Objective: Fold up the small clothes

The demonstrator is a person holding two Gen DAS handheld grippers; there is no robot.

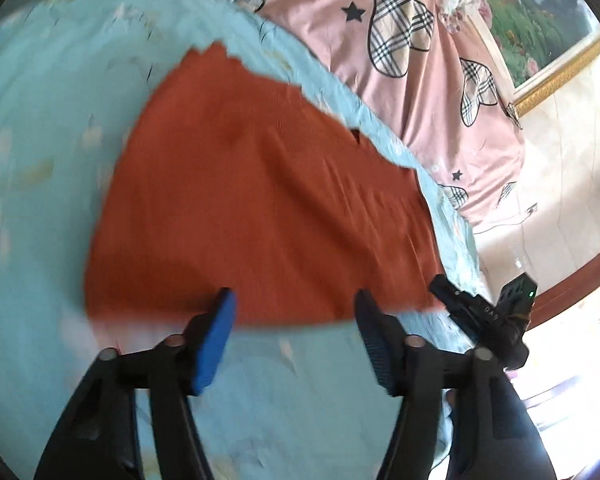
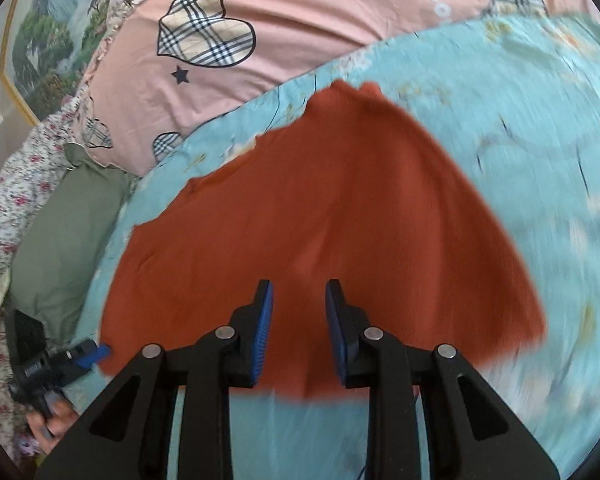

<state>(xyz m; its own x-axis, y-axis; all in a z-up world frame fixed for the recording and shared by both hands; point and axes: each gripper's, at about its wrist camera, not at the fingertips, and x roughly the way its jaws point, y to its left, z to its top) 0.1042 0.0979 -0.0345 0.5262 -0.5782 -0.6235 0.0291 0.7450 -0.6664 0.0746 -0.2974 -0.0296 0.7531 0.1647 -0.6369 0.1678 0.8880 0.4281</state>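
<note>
My left claw [image 1: 294, 304] gapes wide and my right claw [image 2: 299, 294] stands narrowly parted, both empty, above the near hem of the rust-orange ribbed knit garment [image 1: 260, 200], spread flat on the pale blue printed bedsheet [image 1: 52, 120]

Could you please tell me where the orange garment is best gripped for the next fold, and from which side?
Probably at the two near corners of the orange garment, coming in low from the near hem. It lies flat on the blue sheet, and only that straight edge offers a lip for the jaws.
</note>
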